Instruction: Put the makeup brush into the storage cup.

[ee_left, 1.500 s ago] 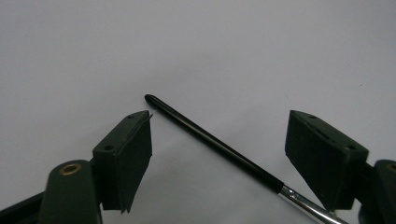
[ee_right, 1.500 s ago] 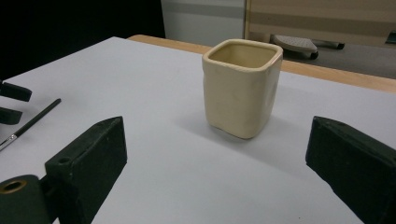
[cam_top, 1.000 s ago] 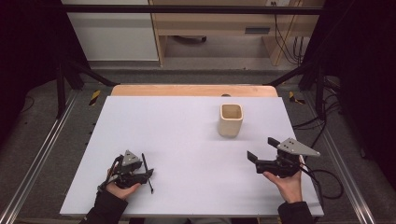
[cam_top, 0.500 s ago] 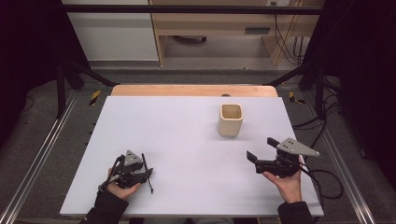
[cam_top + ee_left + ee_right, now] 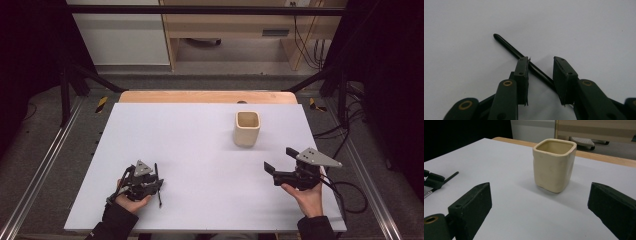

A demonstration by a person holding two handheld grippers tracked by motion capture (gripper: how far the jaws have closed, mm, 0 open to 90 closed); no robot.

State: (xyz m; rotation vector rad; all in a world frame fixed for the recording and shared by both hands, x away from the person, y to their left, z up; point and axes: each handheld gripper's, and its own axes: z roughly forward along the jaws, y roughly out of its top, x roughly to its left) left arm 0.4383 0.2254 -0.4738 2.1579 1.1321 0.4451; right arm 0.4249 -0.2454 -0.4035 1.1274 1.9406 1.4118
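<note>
High view: left gripper [image 5: 150,184] low at the near left of the white table [image 5: 200,145], a thin black pen [image 5: 158,187] lying just beside its tips. Right gripper [image 5: 272,172] near the opposite edge, jaws spread, aimed left and slightly forward. Cream square cup [image 5: 247,128] standing upright ahead of it, well apart from the pen.

Left gripper view: jaws parted with a clear gap, pen [image 5: 524,61] running slantwise under the left jaw and on through the gap, flat on the table, not yet clamped. Best to centre the gap over the shaft, turn square to it, then close gently so as not to roll it away.

Right gripper view: jaws wide apart, holding nothing. Cup [image 5: 554,165] straight ahead between them, upright, mouth open. Worth steadying the cup before any pen drop.
</note>
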